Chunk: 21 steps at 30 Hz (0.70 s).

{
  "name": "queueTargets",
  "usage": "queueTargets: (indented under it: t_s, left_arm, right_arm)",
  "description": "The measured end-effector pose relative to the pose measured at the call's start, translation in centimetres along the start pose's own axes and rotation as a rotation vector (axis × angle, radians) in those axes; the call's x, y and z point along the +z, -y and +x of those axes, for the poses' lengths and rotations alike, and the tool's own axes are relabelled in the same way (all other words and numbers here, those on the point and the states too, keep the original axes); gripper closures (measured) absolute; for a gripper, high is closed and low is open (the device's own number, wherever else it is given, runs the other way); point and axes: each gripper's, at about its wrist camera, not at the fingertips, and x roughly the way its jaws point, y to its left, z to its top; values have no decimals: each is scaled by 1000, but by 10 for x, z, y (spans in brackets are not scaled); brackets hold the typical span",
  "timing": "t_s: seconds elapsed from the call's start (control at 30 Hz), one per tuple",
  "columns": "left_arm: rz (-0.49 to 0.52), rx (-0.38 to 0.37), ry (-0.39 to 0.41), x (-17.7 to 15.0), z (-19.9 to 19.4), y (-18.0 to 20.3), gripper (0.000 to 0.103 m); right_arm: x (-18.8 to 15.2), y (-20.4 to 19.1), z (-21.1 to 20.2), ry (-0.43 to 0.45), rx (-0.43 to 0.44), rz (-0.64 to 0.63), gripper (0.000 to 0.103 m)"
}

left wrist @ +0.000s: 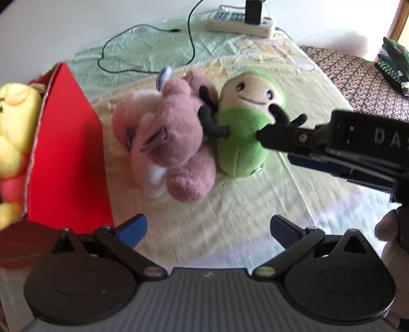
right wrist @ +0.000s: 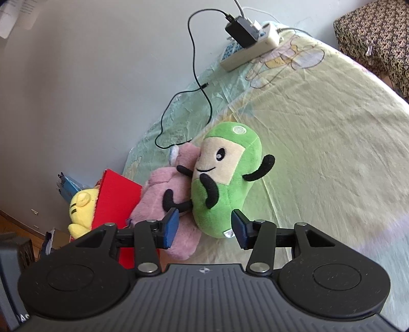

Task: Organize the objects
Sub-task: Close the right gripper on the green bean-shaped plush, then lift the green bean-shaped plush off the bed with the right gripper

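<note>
A green bean-shaped plush (left wrist: pixel 240 143) with a cream face lies on the bed, leaning against a pink plush (left wrist: pixel 168 143) on its left. My left gripper (left wrist: pixel 208 229) hangs open above the sheet, short of both toys, with nothing between its fingers. My right gripper (left wrist: pixel 273 143) comes in from the right and its tip touches the green plush's side. In the right wrist view the right gripper (right wrist: pixel 205 228) is open, its blue pads (right wrist: pixel 171 227) straddling the lower end of the green plush (right wrist: pixel 219 184). The pink plush (right wrist: pixel 163 194) lies just left of it.
A red box (left wrist: pixel 69 143) stands at the left with a yellow plush (left wrist: pixel 15 122) inside. A white power strip (left wrist: pixel 240 23) with a black charger and a looping cable (left wrist: pixel 190 38) lies at the bed's far end. A hand (left wrist: pixel 388 229) holds the right gripper. Patterned bedding (left wrist: pixel 358 76) lies right.
</note>
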Motion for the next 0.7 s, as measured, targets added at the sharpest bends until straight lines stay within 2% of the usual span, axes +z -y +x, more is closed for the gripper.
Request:
queueTargets:
  t_s: [0.23,0.33,0.47,0.57,0.7]
  left_arm:
    - [-14,-1,-35,5,14,-1,1]
    - [-19,2,-44,8,18,-3,1]
    - [-38,4,-59,11,23,-7,1]
    - [-49,2,-64,14,26,-10,1]
    - [-48,11,-61,18,24,-9,1]
  right_arm:
    - [12,7,23,-42,10,41,53]
    - [16,7,34,-56,18,54,45]
    - [20,9,42,-65,13,54,44]
    - [22,17,50,-80,7,91,42]
    - [23,26,57,-108,49,155,44]
